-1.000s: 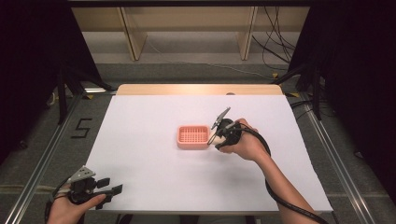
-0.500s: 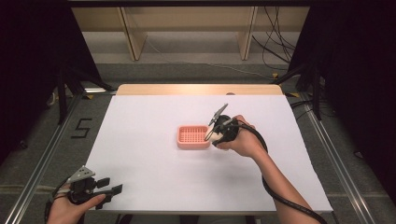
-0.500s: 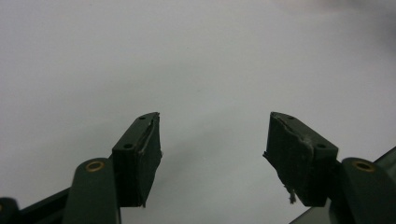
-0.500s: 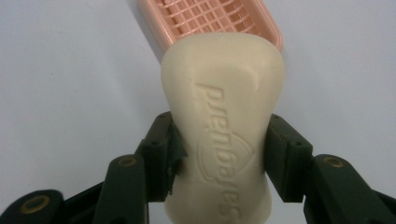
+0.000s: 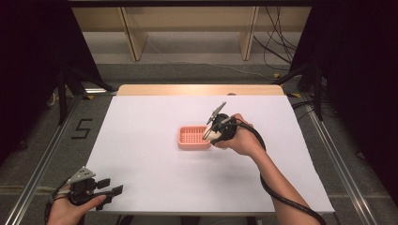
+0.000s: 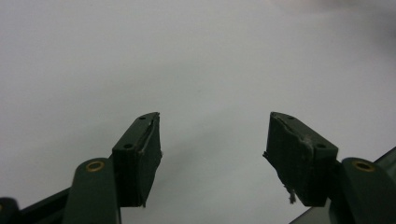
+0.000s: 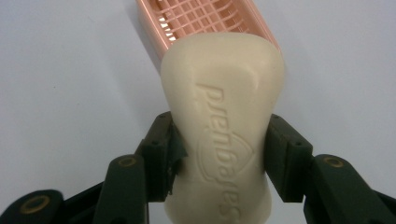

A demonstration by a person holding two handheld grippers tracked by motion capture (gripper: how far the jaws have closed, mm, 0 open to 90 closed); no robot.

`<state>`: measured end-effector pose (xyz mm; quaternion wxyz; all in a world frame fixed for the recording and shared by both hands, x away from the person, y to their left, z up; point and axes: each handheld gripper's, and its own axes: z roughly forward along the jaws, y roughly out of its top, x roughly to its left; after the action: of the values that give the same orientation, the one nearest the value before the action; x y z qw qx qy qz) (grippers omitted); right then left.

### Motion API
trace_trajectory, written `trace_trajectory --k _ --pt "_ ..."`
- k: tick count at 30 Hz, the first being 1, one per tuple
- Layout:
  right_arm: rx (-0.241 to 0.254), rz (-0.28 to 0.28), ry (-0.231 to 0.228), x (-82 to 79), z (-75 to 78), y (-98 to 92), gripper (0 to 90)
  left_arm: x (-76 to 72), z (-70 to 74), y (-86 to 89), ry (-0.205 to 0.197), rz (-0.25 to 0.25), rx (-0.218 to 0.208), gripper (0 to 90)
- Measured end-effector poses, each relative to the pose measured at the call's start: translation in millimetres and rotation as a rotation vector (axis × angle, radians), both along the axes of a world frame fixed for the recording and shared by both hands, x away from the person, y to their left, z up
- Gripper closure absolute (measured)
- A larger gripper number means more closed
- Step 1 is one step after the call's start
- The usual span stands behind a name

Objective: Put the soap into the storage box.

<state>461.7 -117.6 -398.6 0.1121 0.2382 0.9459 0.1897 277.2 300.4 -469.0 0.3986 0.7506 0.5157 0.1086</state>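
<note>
Soap, a cream-coloured waisted bar [image 7: 223, 135] with raised lettering moulded into its face, is pinched across its narrow middle by the right gripper [image 5: 213, 134], whose jaws press both sides. It hangs just over the near edge of the pink plastic soap dish with a grid floor [image 5: 193, 137], seemingly lined up for lowering in. The left gripper [image 5: 110, 192] idles at the white table's [image 5: 141, 136] near corner, jaws wide apart, holding nothing.
</note>
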Motion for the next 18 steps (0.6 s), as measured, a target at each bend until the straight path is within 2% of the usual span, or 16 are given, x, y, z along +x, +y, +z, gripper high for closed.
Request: trace_trajectory --k 18 --pt "0.004 -0.004 0.002 3.4 -0.8 9.1 50.5 0.2 -0.5 -0.7 -0.009 -0.002 -0.003 34.9"
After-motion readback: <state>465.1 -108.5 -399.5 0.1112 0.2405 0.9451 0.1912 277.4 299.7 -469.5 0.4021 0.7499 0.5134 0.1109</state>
